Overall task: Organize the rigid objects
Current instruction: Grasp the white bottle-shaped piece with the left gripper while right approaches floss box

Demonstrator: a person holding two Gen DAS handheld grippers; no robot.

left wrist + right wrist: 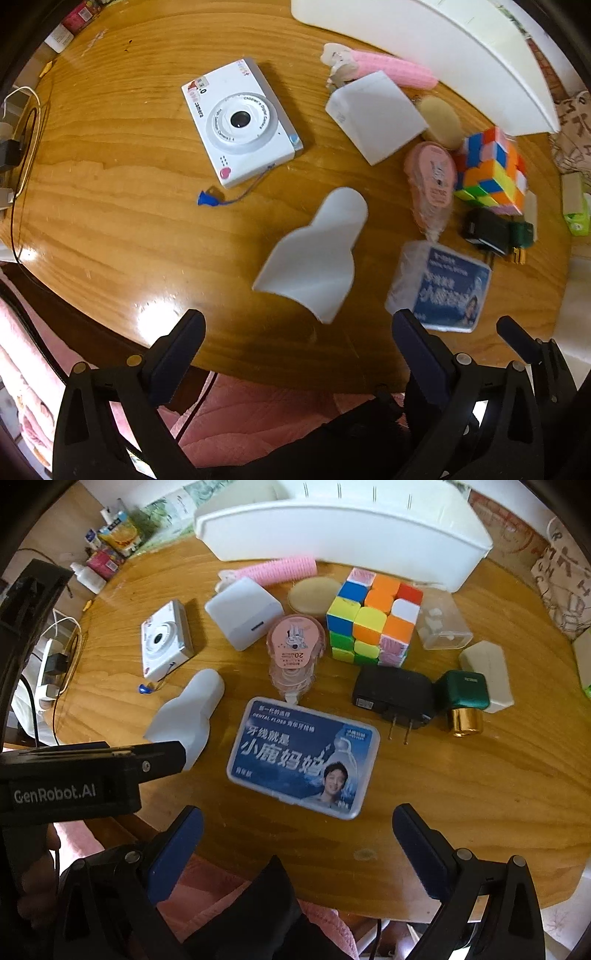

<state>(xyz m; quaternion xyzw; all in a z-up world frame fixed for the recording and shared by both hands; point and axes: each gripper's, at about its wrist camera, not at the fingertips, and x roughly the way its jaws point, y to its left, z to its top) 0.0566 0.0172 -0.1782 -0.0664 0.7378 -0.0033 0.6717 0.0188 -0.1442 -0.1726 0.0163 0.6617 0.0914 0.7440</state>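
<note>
Near the dental floss box (303, 757), on the wooden table (461, 794): left gripper (295, 347) and right gripper (297, 834) both spread wide, gripping nothing. Behind the box, puzzle cube (373, 616); left of it, white bottle-shaped piece (186, 716) and toy camera (164, 640); farther back, white bin (351, 528).

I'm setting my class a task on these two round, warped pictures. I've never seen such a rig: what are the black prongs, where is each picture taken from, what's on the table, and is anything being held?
There is no robot arm: a person holds a two-finger clamp in each hand, each with a wide-angle camera looking along its fingers. The black prongs are the left gripper in one view and the right gripper in the other. Both are open and hold nothing. On the wooden table lie a toy camera, a white bottle, a dental floss box, a puzzle cube, a black plug adapter and a white bin.
</note>
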